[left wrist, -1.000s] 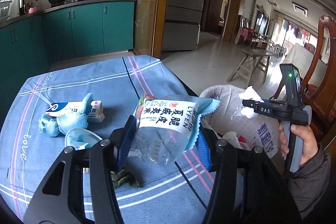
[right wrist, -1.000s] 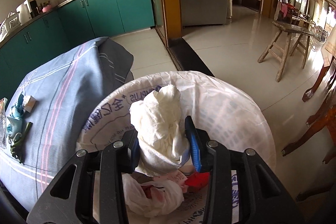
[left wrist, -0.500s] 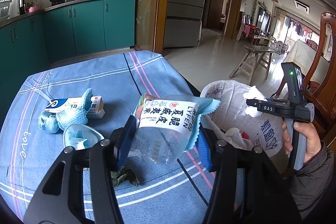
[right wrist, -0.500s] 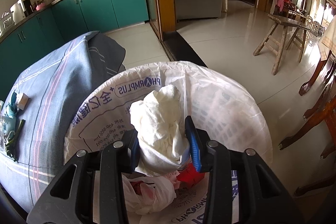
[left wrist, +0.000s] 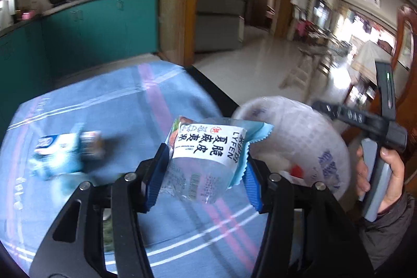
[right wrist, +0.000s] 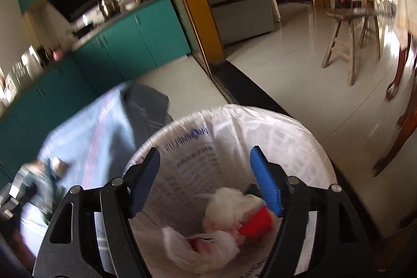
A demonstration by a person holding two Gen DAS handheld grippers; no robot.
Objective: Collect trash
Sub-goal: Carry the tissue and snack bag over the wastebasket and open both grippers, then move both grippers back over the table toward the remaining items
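My left gripper [left wrist: 202,177] is shut on a clear snack wrapper [left wrist: 206,155] with a white label and blue edge, held above the blue tablecloth [left wrist: 117,108]. The trash bin [right wrist: 273,132], lined with a white plastic bag, stands to the right of the table [left wrist: 299,132]. My right gripper [right wrist: 206,184] is open and empty just above the bin's mouth; it shows at the right of the left wrist view [left wrist: 365,119]. A crumpled white tissue [right wrist: 229,205] lies inside the bin beside red scrap [right wrist: 258,222] and a plastic bag [right wrist: 198,249].
More trash lies on the cloth at the left: a blue-white carton [left wrist: 65,147] and blue crumpled pieces [right wrist: 44,181]. Teal cabinets [left wrist: 91,30] stand behind the table. A wooden stool [right wrist: 349,41] and chair legs [right wrist: 401,127] stand on the tiled floor at the right.
My right gripper has opened and the white tissue has dropped into the bin. My left gripper has carried the wrapper to the right, nearer the bin.
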